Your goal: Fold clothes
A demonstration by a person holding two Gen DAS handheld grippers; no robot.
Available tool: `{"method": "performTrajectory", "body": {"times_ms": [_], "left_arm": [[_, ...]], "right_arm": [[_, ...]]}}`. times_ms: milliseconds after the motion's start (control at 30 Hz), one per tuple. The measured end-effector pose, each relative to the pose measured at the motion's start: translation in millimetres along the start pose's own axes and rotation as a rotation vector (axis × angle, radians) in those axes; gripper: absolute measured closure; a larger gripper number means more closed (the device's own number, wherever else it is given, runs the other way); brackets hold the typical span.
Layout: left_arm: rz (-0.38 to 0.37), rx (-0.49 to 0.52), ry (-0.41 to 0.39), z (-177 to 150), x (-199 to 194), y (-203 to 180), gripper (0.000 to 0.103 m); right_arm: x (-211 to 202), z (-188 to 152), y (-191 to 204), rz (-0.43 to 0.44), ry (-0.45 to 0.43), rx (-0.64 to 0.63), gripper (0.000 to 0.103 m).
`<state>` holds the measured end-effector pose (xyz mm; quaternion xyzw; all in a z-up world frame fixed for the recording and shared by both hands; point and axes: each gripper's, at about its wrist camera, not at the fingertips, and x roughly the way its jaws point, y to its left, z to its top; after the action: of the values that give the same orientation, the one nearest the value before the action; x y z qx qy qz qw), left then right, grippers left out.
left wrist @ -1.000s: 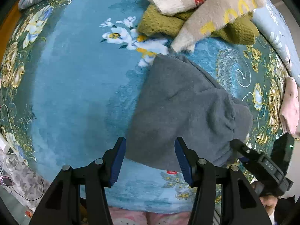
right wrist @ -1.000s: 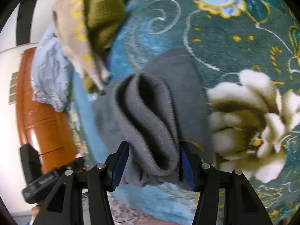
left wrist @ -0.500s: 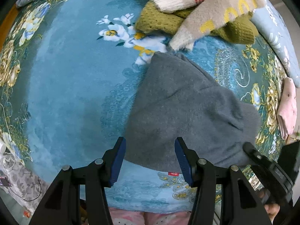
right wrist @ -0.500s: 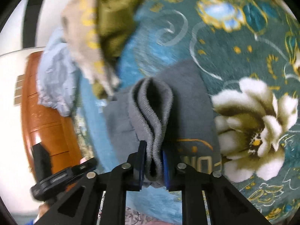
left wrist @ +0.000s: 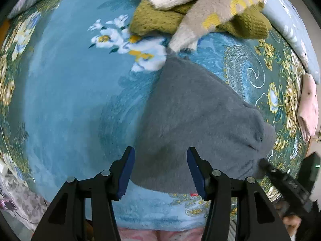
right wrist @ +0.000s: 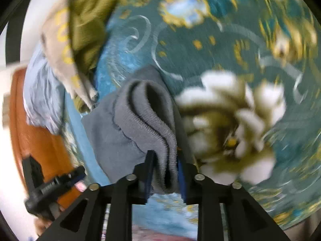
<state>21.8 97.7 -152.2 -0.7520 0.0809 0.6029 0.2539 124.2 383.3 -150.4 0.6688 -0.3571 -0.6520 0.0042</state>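
Garment: grey sweater (left wrist: 192, 120) lies on the blanket (left wrist: 70, 100), ahead of the left gripper (left wrist: 160, 172) and reaching between its fingers; its far corner nearly touches the clothes pile (left wrist: 200, 14).
Right gripper (right wrist: 164, 172): clamped on a bunched ribbed hem (right wrist: 152, 124), which stands up in doubled folds ahead of the jaws.
Left gripper: jaws apart, holding nothing, poised over the sweater's near edge.
Step in hand: judged to be a fold in progress, the right side of the sweater gathered for carrying across the body.
Next move: likely calls for drawing the gripped hem over the flat part, with the left gripper pinning or taking the near edge so the cloth does not drag.
Edges: the sweater's near edge sits close to the blanket's front border.
Open room: bare blanket lies left of the left gripper; a pink cloth (left wrist: 308, 108) lies far right; the pile crowds the far side.
Note: right view is blurred.
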Motion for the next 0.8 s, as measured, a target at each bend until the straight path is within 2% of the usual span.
{"method": "performTrajectory", "body": {"times_ms": [67,133,267,367,500,667,800], "left_arm": [[-0.006,0.027,-0.008,7,1,-7,0.048],[-0.019,0.063,-0.013,14,3,-17,0.048],[-0.025,0.173,0.000,26,15,-44,0.048],[0.003,0.255,0.023,37,33,-60,0.048],[-0.012,0.229,0.070,54,56,-59,0.048],[-0.039,0.179,0.131,75,86,-55,0.048],[-0.075,0.177,0.122,71,78,-49,0.048]], "right_arm": [[-19,7,3,-0.057,-0.076,-0.022,0.075],[-29,13,12,-0.047,-0.114,-0.046,0.075],[-3,18,51,0.038,0.001,-0.202,0.075],[15,23,53,0.001,0.009,-0.197,0.075],[36,39,29,-0.064,0.012,-0.095,0.077],[28,33,29,-0.056,0.006,-0.087,0.077],[21,27,31,-0.047,0.000,-0.085,0.077]]}}
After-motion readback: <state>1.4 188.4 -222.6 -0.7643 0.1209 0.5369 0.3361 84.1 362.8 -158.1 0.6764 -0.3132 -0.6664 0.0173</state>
